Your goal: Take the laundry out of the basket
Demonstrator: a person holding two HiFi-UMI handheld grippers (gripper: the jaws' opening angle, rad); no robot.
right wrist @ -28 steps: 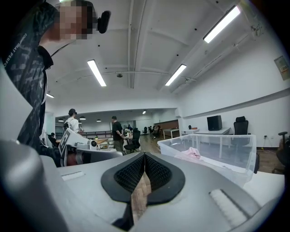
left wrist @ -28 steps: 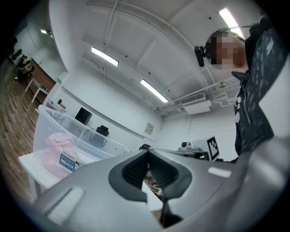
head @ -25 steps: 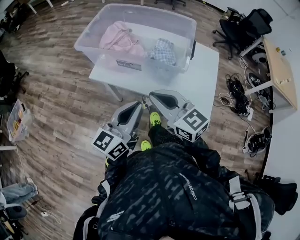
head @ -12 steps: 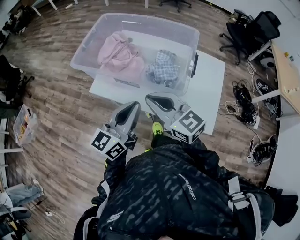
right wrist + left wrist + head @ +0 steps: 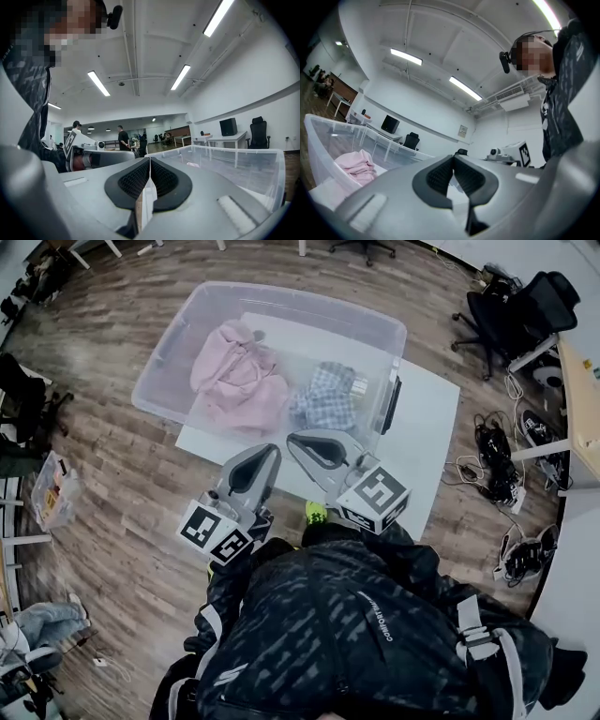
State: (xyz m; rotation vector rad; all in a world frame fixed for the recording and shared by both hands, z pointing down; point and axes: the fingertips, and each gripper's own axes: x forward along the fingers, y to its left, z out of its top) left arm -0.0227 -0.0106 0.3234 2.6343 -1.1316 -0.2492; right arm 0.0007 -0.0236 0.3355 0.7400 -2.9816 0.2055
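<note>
Basket (image 5: 300, 304) nearer than before

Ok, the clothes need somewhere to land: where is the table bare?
The white table is bare right of the clear bin, plus a narrow strip along its near edge. Inside the bin, the pink garment and checked garment crowd the near half; the far part is bare.

No legible text, jacket print (image 5: 378, 615) unreadable
</note>
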